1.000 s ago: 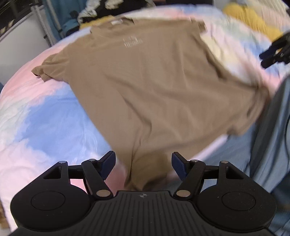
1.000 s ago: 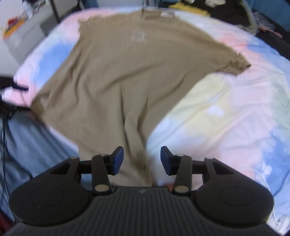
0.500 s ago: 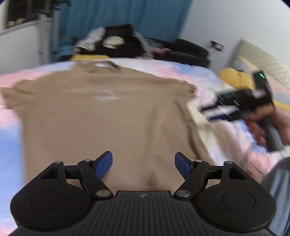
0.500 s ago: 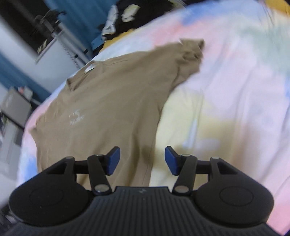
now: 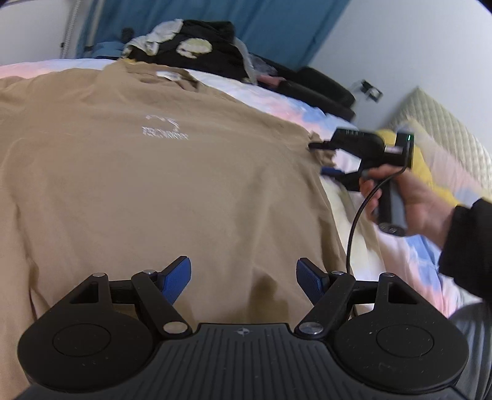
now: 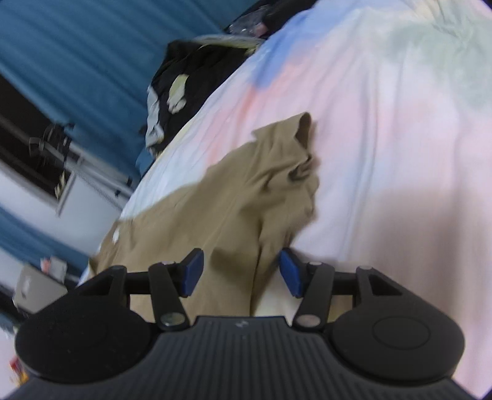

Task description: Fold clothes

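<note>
- The left gripper (image 5: 243,282) hovers over the lower part of the tan T-shirt (image 5: 153,184), its blue-padded fingers (image 5: 176,278) spread wide with nothing between them.
- The right gripper (image 6: 241,270) is also spread wide; a ridge of the shirt's side fabric runs up between its fingers (image 6: 193,270), but the pads are not pressed on it.
- In the left wrist view the right gripper (image 5: 330,158) is at the shirt's right sleeve, carried by the person's right hand (image 5: 412,197), a black cable (image 5: 353,224) hanging from it.
- The tan T-shirt lies spread front-up on the pastel tie-dye bedspread (image 6: 384,123), white chest print (image 5: 164,130) showing, collar toward the bed's far edge.
- Its right sleeve (image 6: 295,154) is crumpled and bunched on the bedspread.
- A heap of dark clothes (image 5: 196,46) sits at the bed's far edge, before a blue curtain (image 5: 276,24).
- A yellow item (image 5: 427,172) lies near the quilted headboard (image 5: 446,132).
</note>
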A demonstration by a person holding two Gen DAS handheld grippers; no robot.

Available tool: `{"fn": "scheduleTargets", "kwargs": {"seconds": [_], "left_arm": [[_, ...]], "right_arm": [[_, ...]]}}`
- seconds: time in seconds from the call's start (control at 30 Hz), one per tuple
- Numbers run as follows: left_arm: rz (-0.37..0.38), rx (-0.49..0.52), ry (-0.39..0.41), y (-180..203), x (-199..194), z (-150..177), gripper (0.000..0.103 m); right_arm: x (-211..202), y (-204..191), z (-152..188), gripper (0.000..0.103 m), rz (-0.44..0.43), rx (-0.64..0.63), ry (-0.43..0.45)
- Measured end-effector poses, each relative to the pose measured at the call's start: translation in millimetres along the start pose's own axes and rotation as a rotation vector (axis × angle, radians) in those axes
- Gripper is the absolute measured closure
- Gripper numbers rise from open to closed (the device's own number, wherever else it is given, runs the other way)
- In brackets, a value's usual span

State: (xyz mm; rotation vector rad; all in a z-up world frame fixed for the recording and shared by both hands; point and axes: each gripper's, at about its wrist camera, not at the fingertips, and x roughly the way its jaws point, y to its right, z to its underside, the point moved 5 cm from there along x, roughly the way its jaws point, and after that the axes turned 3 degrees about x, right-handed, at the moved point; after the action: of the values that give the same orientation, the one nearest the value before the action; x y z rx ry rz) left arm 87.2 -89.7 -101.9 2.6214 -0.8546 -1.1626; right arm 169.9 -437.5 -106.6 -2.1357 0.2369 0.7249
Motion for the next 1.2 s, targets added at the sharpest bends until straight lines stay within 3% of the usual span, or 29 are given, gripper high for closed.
{"fn": "scheduleTargets", "kwargs": {"seconds": [0.07,0.1,0.13,0.27,0.33,0.43,0.53,0.6,0.63,0.67,0.73,0.8,0.9,1.03,1.2], "left_arm": [[-0.007,-0.018,0.012,-5.3,1.1,-3.5,0.024],[-0.015,-0.025,0.016,-8.0,1.5,-4.4,0.024],[-0.022,-0.032,0.019,-10.8,2.0,-5.3,0.024],[-0.035,-0.063,0.028,-20.9,2.5,-9.6,0.024],[-0.05,-0.065,0.043,-24.7,0.2,-11.9,0.024],[-0.075,-0.07,0.063,-30.9,-3.0,-15.2,0.024],[-0.098,-0.092,0.07,-38.1,-3.7,-18.5,0.024],[-0.122,-0.083,0.08,-41.1,-4.6,-23.3,0.024],[-0.132,-0.076,0.083,-42.7,-4.6,-26.6,0.024],[-0.141,-0.068,0.083,-44.6,-3.3,-31.9,0.024],[-0.156,-0.052,0.079,-48.7,0.7,-44.5,0.024],[-0.165,-0.057,0.082,-56.1,8.6,-62.3,0.024],[-0.175,-0.088,0.093,-71.7,29.2,-99.6,0.026],[-0.217,-0.064,0.135,-90.5,63.4,-165.0,0.026],[-0.35,0.051,0.178,-119.2,111.5,-235.2,0.029]], "right_arm": [[13.0,1.9,-5.2,0.055,0.015,-0.017,0.012],[17.2,1.2,-7.1,0.08,0.029,-0.037,0.024],[20.0,-0.1,-9.3,0.096,0.032,-0.055,0.035],[4.3,-14.5,-25.4,0.099,-0.035,-0.099,0.158],[0.0,-13.2,-32.5,0.099,-0.014,-0.099,0.177],[12.7,2.8,-27.8,0.097,0.084,-0.134,0.11],[17.3,9.8,-20.5,0.087,0.127,-0.17,0.069],[9.9,1.5,-20.8,0.07,0.135,-0.206,0.082],[2.7,-6.6,-20.1,0.056,0.145,-0.25,0.107],[-5.2,-15.5,-19.2,0.051,0.155,-0.298,0.136],[-19.6,-32.7,-16.7,0.051,0.164,-0.392,0.196],[-27.5,-49.4,-14.4,0.051,0.143,-0.461,0.241],[-17.4,-75.5,-9.5,0.051,0.054,-0.49,0.206],[23.2,-113.8,7.5,0.051,-0.049,-0.54,0.086],[96.6,-157.4,26.2,0.051,-0.139,-0.563,-0.094]]}}
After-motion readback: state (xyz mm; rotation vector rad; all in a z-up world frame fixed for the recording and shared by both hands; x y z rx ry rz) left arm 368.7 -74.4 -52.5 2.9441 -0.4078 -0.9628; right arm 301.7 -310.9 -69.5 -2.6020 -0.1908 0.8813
